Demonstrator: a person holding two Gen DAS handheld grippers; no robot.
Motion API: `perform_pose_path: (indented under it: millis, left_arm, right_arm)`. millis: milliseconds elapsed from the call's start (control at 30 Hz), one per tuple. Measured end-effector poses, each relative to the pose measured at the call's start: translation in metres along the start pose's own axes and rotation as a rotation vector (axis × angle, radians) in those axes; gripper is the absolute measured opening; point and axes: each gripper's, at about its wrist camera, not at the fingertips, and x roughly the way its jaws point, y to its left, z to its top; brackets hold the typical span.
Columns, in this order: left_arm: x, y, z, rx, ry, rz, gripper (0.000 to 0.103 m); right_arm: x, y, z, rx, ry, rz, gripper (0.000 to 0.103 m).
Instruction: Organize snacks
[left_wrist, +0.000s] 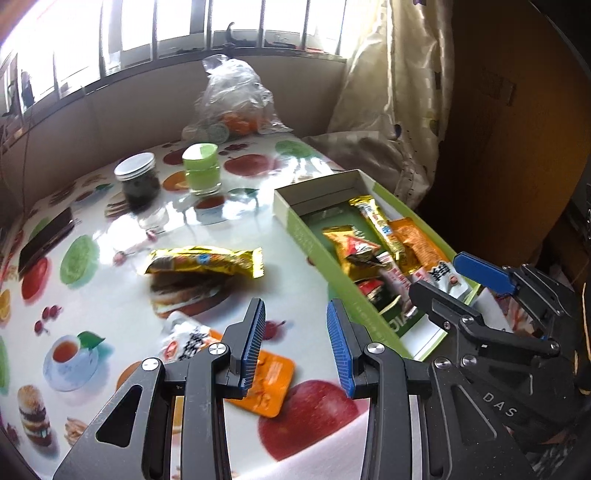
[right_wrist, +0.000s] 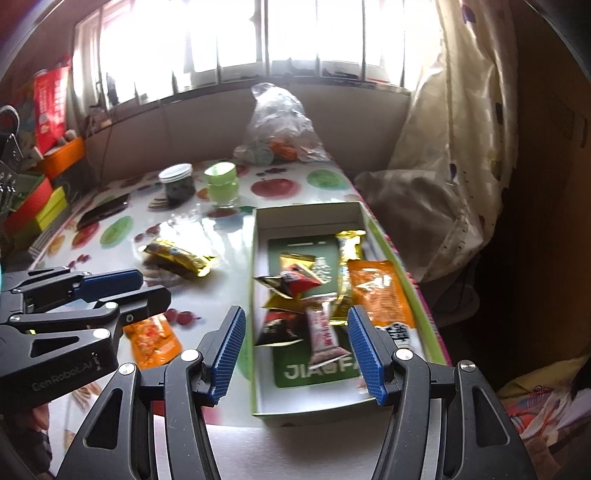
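Observation:
A long green cardboard box (left_wrist: 295, 221) (right_wrist: 306, 218) lies open on the table's right side. It holds several snack packets, among them a gold stick (left_wrist: 376, 221), an orange packet (right_wrist: 376, 291) and a pink-white bar (right_wrist: 323, 332). On the tablecloth lie a gold packet (left_wrist: 207, 260) (right_wrist: 177, 258), an orange packet (left_wrist: 269, 384) (right_wrist: 153, 338) and a white packet (left_wrist: 184, 339). My left gripper (left_wrist: 295, 332) (right_wrist: 151, 286) hovers open and empty above the orange packet. My right gripper (right_wrist: 297, 325) (left_wrist: 437, 275) is wide open over the box's near half, holding nothing.
At the back stand a dark jar with a white lid (left_wrist: 136, 177), a green-lidded glass (left_wrist: 201, 168) and a clear plastic bag of goods (left_wrist: 232, 99). A dark phone (left_wrist: 46, 236) lies at the left. Coloured boxes (right_wrist: 33, 206) stack beyond the left edge; a curtain (left_wrist: 391, 92) hangs right.

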Motion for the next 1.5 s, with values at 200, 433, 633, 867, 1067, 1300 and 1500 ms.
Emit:
perform_pose_path:
  millis: [200,433,633,867,1067,1300,1500]
  left_arm:
    - [-0.004,0.021,-0.009,-0.038,0.003,0.025,0.036]
    - [-0.007,0.053,-0.019,-0.104,0.009,0.055,0.036]
    - [-0.008,0.085,-0.027,-0.166,0.020,0.068,0.036]
    - [-0.005,0.112,-0.038,-0.233,0.034,0.081,0.036]
    - [-0.002,0.122,-0.042,-0.252,0.040,0.067,0.036]
    - [0.002,0.129,-0.044,-0.262,0.048,0.058,0.036]
    - [0.003,0.136,-0.045,-0.271,0.051,0.057,0.036]
  right_arm:
    - [0.007,0.022,0.001,-0.033,0.010,0.050,0.057]
    - [0.017,0.049,0.001,-0.082,0.019,0.135,0.057]
    - [0.027,0.073,0.002,-0.137,0.033,0.193,0.058]
    - [0.050,0.094,-0.001,-0.179,0.099,0.270,0.058]
    - [0.077,0.112,-0.005,-0.216,0.172,0.326,0.058]
    - [0.092,0.129,-0.006,-0.272,0.198,0.368,0.059]
    - [0.098,0.140,-0.010,-0.338,0.216,0.334,0.063]
